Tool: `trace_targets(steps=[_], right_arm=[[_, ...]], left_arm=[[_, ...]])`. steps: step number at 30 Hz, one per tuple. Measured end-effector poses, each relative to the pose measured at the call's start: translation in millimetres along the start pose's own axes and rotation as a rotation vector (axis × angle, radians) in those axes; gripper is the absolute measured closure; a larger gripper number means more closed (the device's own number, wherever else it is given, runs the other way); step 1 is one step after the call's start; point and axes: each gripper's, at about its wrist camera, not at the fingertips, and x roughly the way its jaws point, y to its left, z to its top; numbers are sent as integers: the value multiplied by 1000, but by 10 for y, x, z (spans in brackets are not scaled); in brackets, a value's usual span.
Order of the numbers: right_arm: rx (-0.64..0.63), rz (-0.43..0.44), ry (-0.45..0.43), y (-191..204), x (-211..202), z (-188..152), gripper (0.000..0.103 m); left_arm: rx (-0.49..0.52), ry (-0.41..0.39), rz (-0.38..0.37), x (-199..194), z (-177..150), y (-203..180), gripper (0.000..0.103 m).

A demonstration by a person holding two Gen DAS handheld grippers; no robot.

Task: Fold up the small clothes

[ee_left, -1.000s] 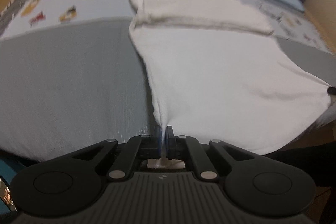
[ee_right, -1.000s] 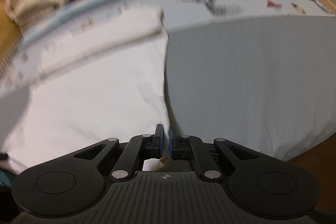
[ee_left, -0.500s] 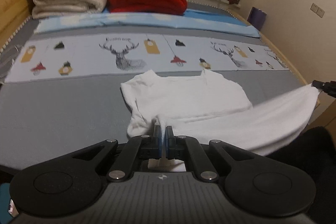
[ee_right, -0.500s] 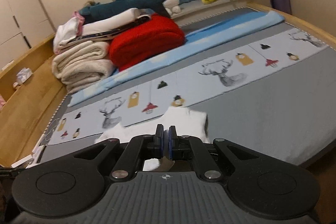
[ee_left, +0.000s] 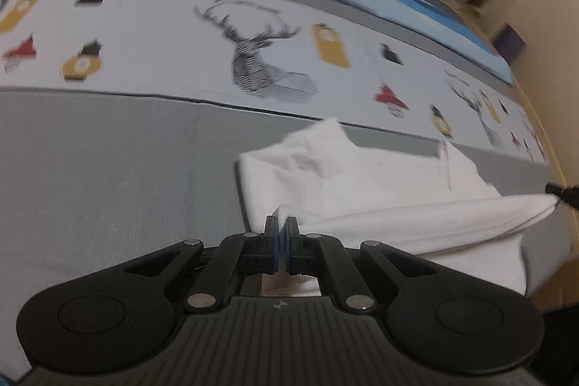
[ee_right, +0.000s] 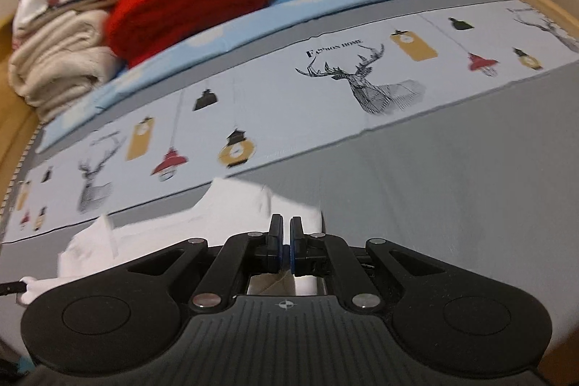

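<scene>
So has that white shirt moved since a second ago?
Yes. The white shirt then covered part of the printed strip of the bedcover; now its far edge lies short of it, on the grey band, nearer the camera.

Small white tee (ee_left: 365,183), part-folded on grey sheet, near hem lifted & stretched taut.

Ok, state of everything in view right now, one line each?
left gripper: shut on the white garment's near edge.
right gripper: shut on the same edge, other corner.
white garment: partly folded, near edge lifted and stretched between both grippers, far part flat on the bed.
bed cover: spread flat.
red blanket: folded, beside the pile.
towel pile: folded, stacked.
</scene>
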Motion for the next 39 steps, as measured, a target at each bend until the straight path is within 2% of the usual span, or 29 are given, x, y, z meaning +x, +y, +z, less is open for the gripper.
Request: trace_targets(steps=[3,5,7,9,11,13,15,17,19,27,31,37,39], right_arm=[[-43,-88,-52,16,290,47,103],[4,-111,-62,-73,398,113,103],[60,-76,-92,-186,409,193,102],[36,-79,-94,-228,420,211,102],[33,-64,-70,-243,425,188,100],[41,-1,-11,-211,468,140,99],[8,56,64,-107,532,53,93],[-64,50,82,70,545,-50,83],[-104,39,90,191,553,-135,79],[-114,-43,147,230,721,-226,79],[-104,-41,171,245,848,-216,79],[-128,-34,162,355,936,-156,79],[-129,-31,153,378,953,-131,83]], left_arm=[[-38,-18,16,122,180,106,100],[-121,-49,16,157,279,230,99],[-151,-52,7,186,341,354,96],[-121,-33,33,193,350,411,87],[-132,-7,41,201,311,464,80],[-158,11,22,199,235,474,79],[-131,26,14,206,159,385,73],[-71,27,44,208,68,242,71],[-47,34,51,218,-27,137,71],[-26,-8,93,228,-11,-15,67],[-22,4,111,353,88,-40,67],[-3,6,118,557,238,-91,67],[-4,10,119,619,278,-97,67]])
